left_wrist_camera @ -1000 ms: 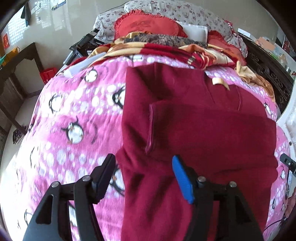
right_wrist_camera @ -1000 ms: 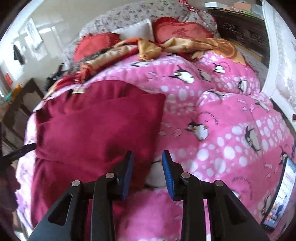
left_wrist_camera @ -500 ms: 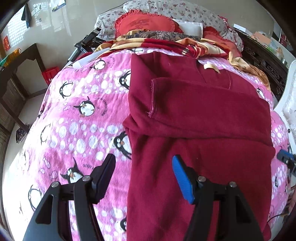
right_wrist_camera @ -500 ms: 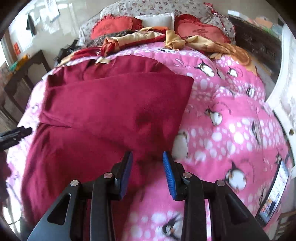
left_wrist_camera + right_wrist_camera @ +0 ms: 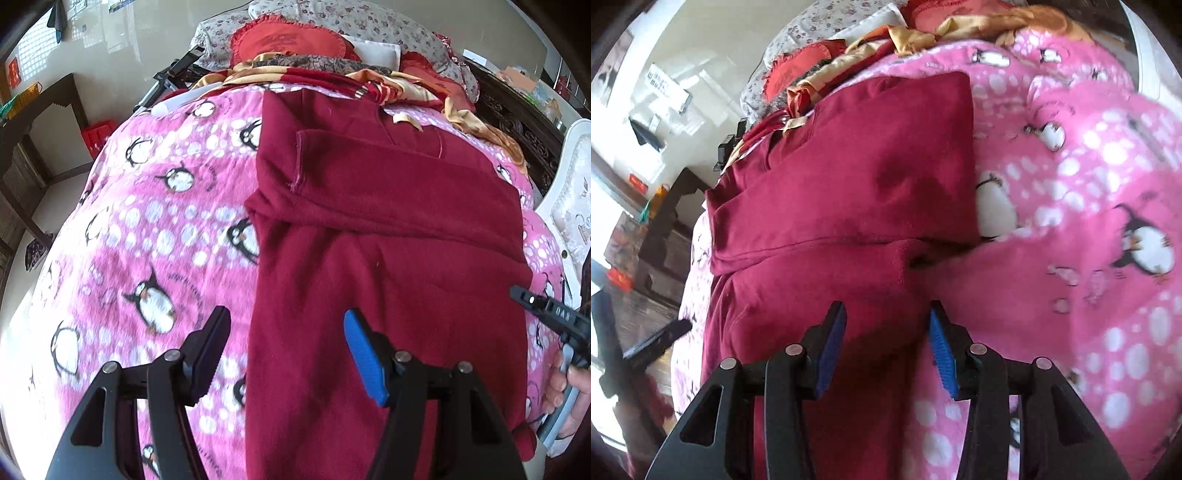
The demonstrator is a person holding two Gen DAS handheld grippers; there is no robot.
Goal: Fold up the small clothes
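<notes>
The left gripper hangs with its jaws wide apart, and nothing is pressed between them. One finger is over the pink penguin blanket and the blue pad is over the maroon garment, so the left edge of the garment lies under the gap. The right gripper is at the opposite edge of the garment. Its jaws are closing, the right edge of the cloth is between them, and the pads do not seem to press it yet. The garment lies flat on the blanket with one part already folded across its upper half, so I judge that the next fold takes the lower half. Several things could go wrong here. The blanket is fluffy and lies directly under the garment, so a pad that goes too deep may catch the blanket together with the cloth. If only one side gets a good hold, the lift will be uneven and the folded part above may slide open. Beyond the garment, at its far end, there are crumpled red and yellow cloths and a red cushion. As for containers, I see only a red box-like thing on the floor, well to the left of the garment. I cannot tell what is inside.
</notes>
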